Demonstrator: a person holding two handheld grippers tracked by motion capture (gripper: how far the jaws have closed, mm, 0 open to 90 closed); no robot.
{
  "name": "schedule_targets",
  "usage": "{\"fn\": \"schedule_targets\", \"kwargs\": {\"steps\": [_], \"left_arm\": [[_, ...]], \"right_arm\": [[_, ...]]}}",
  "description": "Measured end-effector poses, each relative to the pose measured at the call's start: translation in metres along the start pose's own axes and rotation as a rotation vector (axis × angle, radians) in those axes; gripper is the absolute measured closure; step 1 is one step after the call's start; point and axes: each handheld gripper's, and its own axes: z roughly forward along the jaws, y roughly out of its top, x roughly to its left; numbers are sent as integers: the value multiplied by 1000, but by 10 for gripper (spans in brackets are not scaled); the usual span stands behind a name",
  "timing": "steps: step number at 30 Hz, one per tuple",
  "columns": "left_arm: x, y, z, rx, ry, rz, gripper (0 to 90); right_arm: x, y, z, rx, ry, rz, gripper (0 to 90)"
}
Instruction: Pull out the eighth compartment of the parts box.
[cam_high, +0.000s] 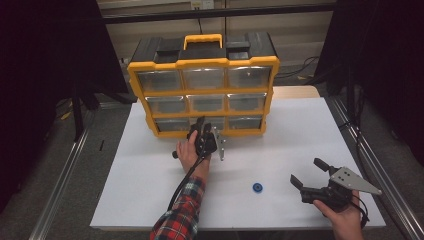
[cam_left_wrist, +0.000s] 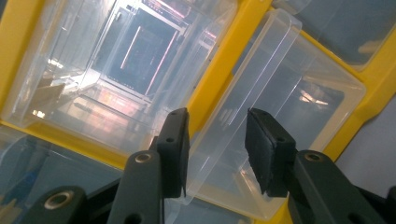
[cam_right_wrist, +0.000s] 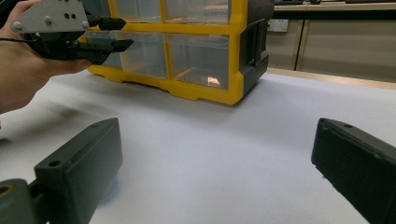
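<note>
A white table (cam_high: 300, 130) is carrying a yellow and black organizer (cam_high: 204, 85) of nine clear drawers, which is standing at its far side. The left gripper (cam_high: 201, 127) is reaching into the bottom row, its jaws sitting on either side of a clear drawer's handle lip (cam_left_wrist: 219, 154), though whether the pads are pressing it I cannot tell. The right gripper (cam_high: 309, 172) is resting near the table's right front corner with its jaws wide apart and nothing between them, and a small blue ring (cam_high: 257, 188) is lying on the table just to its left.

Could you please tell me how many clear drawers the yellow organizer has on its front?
9, in three rows of three on the yellow organizer: top row, middle row, bottom row. The left hand-held gripper partly covers the bottom middle drawer.
</note>
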Motion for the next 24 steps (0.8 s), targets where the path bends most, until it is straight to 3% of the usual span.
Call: {"fn": "schedule_targets", "kwargs": {"steps": [7,9,13,15,16,17,21,22,24], "left_arm": [[-2,-1,-4,-15,6,-11,612],[-1,-2,-6,-6,-1,13,611],[-2,-3,-7,-25,-7,4,618],[-1,-3,-9,-6,2,41,626],[-1,-3,-10,-6,1,44,631],[-3,-4,-8,-30,1,13,633],[-2,-3,-10,-15,-6,48,656],[-4,-4,-9,-41,-7,17,656],[-3,-4,-11,-18,-6,42,659]], "right_arm": [[1,0,0,-2,-1,2,13],[1,0,1,-3,4,-5,13],[1,-1,1,3,7,-5,13],[1,-1,1,2,7,-7,13],[2,0,1,0,7,-8,13],[2,0,1,2,6,-7,13],[2,0,1,-11,14,-5,12],[2,0,0,-7,15,-8,12],[2,0,0,-8,17,-11,12]]}}
